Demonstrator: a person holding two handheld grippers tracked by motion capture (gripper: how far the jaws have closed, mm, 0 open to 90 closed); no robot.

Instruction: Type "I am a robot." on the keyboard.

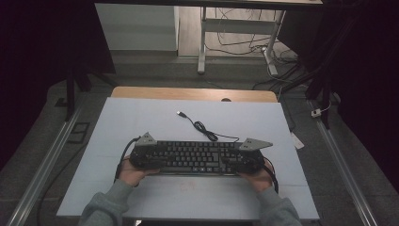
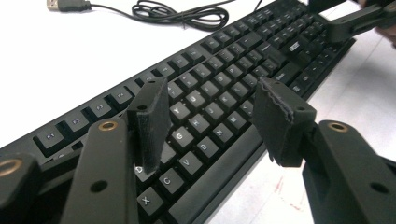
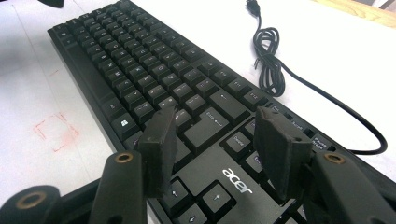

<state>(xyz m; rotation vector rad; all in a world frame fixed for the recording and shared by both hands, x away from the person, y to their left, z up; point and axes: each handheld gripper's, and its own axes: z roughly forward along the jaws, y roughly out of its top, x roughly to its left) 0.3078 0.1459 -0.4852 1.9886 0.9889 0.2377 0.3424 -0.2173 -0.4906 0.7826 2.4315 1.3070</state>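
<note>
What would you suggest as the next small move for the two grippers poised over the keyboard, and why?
Probably lower both and close on the ends. The left gripper and right gripper hover open above the keyboard, one at each end, jaws gripping nothing; its cable lies loose behind on the table.

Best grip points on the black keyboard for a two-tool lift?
Take the flat black Acer keyboard by its two short ends, left tool from its left, right tool from its right. It lies long and low, so end grips balance it and avoid the coiled black USB cable behind.
</note>
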